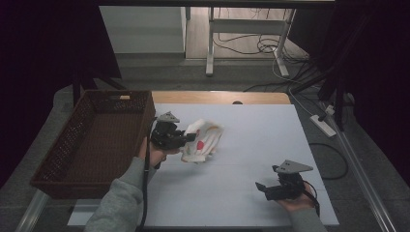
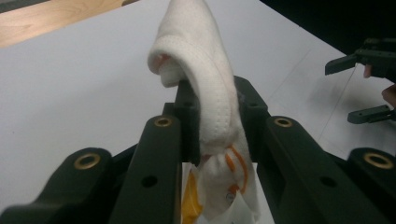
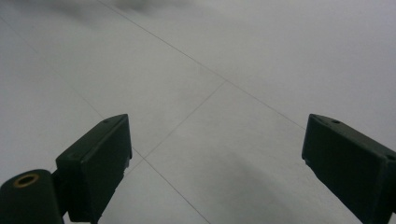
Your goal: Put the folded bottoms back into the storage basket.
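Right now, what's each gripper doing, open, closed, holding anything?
Left gripper: closed on the white cloth, lifted beside the basket.
Right gripper: open, holding nothing, over the table.

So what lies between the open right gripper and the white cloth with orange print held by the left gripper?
Bare white tabletop, in the high view, separates the right gripper from the white cloth clamped in the left gripper.
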`<state>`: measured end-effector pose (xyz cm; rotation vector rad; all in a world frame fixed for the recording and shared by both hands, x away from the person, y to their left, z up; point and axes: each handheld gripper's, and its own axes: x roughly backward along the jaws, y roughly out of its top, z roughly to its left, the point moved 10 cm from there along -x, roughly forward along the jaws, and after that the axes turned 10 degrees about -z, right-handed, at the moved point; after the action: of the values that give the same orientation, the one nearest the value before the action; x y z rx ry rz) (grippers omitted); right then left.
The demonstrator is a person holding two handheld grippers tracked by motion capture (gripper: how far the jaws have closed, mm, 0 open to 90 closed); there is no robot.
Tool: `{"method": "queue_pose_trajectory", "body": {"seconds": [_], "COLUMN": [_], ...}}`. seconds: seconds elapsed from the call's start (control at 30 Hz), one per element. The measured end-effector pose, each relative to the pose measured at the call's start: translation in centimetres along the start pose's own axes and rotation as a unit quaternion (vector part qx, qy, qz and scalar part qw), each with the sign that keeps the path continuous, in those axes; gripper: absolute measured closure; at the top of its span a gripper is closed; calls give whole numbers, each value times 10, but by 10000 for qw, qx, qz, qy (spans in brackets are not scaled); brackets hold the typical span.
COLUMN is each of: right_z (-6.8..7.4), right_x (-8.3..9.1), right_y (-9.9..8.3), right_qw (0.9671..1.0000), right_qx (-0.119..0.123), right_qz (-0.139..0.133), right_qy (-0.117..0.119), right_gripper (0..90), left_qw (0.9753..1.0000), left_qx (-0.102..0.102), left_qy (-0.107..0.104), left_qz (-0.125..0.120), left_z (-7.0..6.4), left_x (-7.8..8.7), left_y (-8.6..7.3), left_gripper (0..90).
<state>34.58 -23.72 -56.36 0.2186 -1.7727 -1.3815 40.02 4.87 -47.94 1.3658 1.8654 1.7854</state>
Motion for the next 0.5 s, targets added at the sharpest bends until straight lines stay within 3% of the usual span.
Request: {"method": "queue_pose_trajectory", "body": {"seconds": [0.5], "right_z": [0], "right_x": [0], "right_y": [0], "right_qw": [10000], "right_qx": [3], "right_qz": [-4], "right_qy": [-21], "right_gripper": [87], "left_qw": [9998], "left_qx": [-6], "left_qy": [75], "left_qz": [-184], "left_z": [2], "left_x": [22], "left_y": [5], "left_gripper": [745]}}
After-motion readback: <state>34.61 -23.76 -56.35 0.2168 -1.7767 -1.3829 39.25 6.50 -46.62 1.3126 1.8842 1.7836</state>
